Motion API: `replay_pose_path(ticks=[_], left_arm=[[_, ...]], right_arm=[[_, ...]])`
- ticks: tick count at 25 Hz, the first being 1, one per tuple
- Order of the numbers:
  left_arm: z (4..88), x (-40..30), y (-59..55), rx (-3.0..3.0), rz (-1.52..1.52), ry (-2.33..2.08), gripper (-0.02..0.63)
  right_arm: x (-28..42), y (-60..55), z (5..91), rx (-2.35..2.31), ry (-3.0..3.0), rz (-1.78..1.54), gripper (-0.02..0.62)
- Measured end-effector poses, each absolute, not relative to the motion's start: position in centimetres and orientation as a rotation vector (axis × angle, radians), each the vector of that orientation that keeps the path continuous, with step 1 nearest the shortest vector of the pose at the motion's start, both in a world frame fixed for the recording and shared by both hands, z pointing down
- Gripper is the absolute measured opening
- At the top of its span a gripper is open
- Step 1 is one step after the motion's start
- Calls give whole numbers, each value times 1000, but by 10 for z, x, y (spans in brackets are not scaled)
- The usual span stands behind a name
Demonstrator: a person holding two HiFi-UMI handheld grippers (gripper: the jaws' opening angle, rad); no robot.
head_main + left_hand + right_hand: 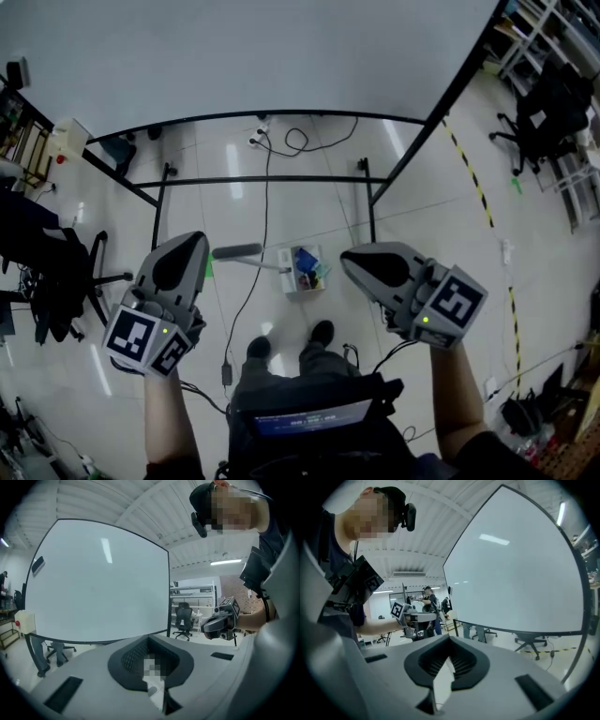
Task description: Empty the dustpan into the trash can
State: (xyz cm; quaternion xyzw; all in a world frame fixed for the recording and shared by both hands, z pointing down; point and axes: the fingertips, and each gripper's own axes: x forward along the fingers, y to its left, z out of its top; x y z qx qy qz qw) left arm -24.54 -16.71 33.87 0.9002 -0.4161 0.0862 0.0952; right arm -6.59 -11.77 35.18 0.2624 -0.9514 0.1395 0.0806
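In the head view a white dustpan lies on the tiled floor between my two grippers, with blue and green scraps in it and its grey handle pointing left. I see no trash can in any view. My left gripper is held above the floor left of the handle, shut and empty. My right gripper hovers right of the pan, also shut with nothing in it. In the left gripper view the jaws are closed, and the right gripper shows beyond them. The right gripper view shows closed jaws and the left gripper.
A large white table on a black frame stands ahead, with cables on the floor beneath. Office chairs stand at the left and far right. Yellow-black tape runs along the floor. The person's shoes are behind the dustpan.
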Motion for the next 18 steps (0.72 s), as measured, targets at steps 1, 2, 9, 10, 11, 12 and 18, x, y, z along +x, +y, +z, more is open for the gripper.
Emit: replay_pose_path(ticks=[1,2,9,10,11,12,18], left_arm=[[337,-246,-165,2665,272,-1253,0],[335,-247,-163,2660,284,-1275,0],[333,-262,-158,2594,369,-1499,0],[336,-264,-157,2593,391,-1501,0],[341,-267,-155,2595,428,-1489,0],[348,-268,-153,2599,476,-1466,0],[384,-282,-163,2637,581,-1429,0]], right_arm=[[-66,-119,351,760,-2859,418,18],[-66,-119,350,738,-2872,418,18],[-55,-119,366,628,-2894,477,18],[-55,-120,369,629,-2894,484,18],[-57,-120,370,630,-2893,493,18],[-59,-121,372,632,-2892,503,18],[-80,-122,382,635,-2864,553,18]])
